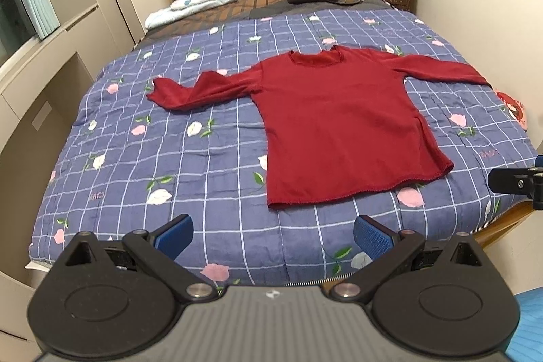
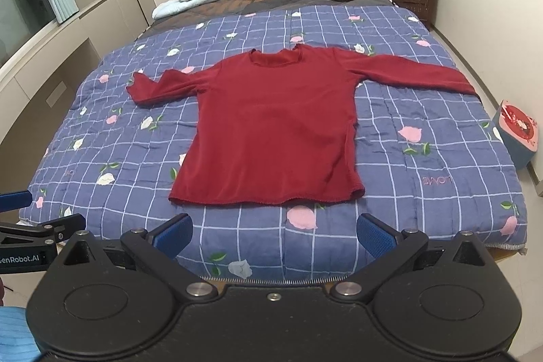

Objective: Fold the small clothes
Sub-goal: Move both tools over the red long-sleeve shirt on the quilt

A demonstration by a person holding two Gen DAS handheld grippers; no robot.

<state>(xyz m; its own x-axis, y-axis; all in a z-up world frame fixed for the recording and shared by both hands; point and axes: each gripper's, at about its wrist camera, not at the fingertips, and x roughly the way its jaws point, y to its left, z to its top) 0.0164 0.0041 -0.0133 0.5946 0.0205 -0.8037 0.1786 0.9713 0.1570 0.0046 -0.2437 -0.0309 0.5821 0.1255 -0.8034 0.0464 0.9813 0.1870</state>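
Pre-fold: red top (image 2: 271, 124) flat on bed (image 2: 424, 219), ahead of both released claws — left claw (image 1: 273, 234), right claw (image 2: 275, 234). Next, likely sleeve grabs.

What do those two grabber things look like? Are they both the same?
Almost twins. The left gripper and right gripper each have black arms with round pivot discs, silver bolts and blue bumpy finger pads. The left one has a ribbed grey base; the right one's base is black. White "enRobot.AI" lettering shows on the left one's side.
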